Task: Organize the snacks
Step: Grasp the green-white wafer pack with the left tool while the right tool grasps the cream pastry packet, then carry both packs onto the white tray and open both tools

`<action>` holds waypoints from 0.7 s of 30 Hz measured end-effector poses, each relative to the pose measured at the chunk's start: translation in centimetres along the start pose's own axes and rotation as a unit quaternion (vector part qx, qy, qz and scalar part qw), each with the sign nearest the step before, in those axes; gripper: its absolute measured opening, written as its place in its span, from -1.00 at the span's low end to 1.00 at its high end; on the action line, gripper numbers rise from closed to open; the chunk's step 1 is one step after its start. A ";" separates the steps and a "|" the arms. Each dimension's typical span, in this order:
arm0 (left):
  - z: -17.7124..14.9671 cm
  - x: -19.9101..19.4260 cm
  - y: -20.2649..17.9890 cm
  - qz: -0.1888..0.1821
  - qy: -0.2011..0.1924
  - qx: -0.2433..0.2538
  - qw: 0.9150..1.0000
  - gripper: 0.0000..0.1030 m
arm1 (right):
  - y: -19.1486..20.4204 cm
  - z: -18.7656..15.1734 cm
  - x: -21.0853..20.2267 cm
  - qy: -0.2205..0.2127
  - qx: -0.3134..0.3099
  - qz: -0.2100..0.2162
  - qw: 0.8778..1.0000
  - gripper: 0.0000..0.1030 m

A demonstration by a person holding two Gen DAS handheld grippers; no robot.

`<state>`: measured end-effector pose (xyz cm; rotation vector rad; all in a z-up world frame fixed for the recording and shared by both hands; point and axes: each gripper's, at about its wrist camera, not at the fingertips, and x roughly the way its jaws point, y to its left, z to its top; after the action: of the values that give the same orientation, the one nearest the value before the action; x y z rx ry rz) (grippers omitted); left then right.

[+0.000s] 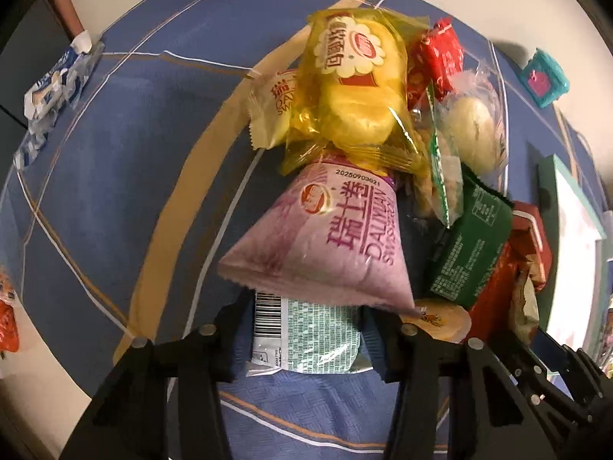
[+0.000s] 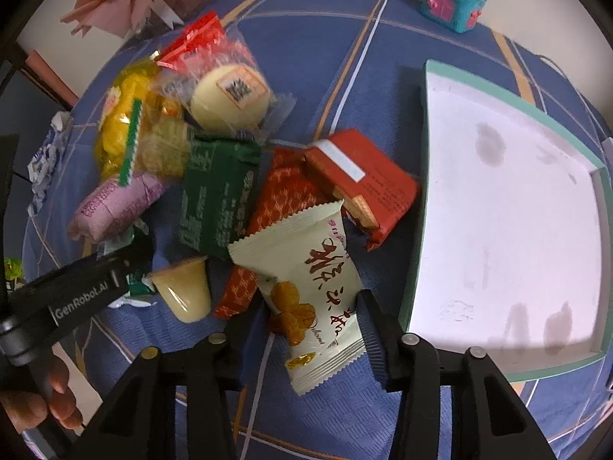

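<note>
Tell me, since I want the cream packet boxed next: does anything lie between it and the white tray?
Nothing visible does. The cream packet sits between the right gripper's fingers, and only bare blue cloth separates it from the tray.

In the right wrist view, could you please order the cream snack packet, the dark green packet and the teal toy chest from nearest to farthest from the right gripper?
1. Cream snack packet: between the fingers of the right gripper.
2. Dark green packet: up-left, in the pile.
3. Teal toy chest: far edge, upper right.
</note>
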<state>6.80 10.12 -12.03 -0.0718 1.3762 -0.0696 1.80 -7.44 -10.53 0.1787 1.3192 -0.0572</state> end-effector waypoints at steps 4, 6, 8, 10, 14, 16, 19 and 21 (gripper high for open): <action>-0.1 -0.6 0.8 -0.018 -0.008 0.002 1.000 0.00 | 0.1 0.3 -1.3 -0.017 0.000 0.005 1.000 -0.38; -0.5 -1.8 1.6 -0.028 -0.016 0.001 0.999 0.00 | 0.1 0.4 -1.9 -0.026 0.005 0.008 1.000 -0.44; -0.6 -2.6 1.9 -0.033 -0.025 0.000 0.999 0.00 | 0.0 0.6 -2.4 -0.030 0.009 0.012 0.999 -0.50; -0.7 -3.9 2.3 -0.039 -0.038 0.000 0.999 0.00 | -0.1 0.7 -2.9 -0.035 0.013 0.018 0.999 -0.58; -1.2 -6.4 2.2 -0.046 -0.062 0.006 0.997 0.00 | -0.2 0.8 -3.5 -0.043 0.015 0.030 0.999 -0.63; -1.7 -7.4 1.8 -0.048 -0.069 0.008 0.996 0.00 | -0.5 0.8 -3.4 -0.040 0.016 0.030 0.999 -0.63; -1.8 -8.1 1.9 -0.050 -0.077 0.007 0.996 0.00 | -1.1 0.8 -3.2 -0.036 0.019 0.028 0.999 -0.63; -1.8 -8.5 1.5 -0.049 -0.081 0.008 0.996 0.00 | -1.2 0.9 -3.1 -0.034 0.022 0.028 0.999 -0.63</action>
<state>3.45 12.42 -4.22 -0.1279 1.2097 -0.1536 1.76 -8.94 -7.47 0.2497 1.2450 -0.0444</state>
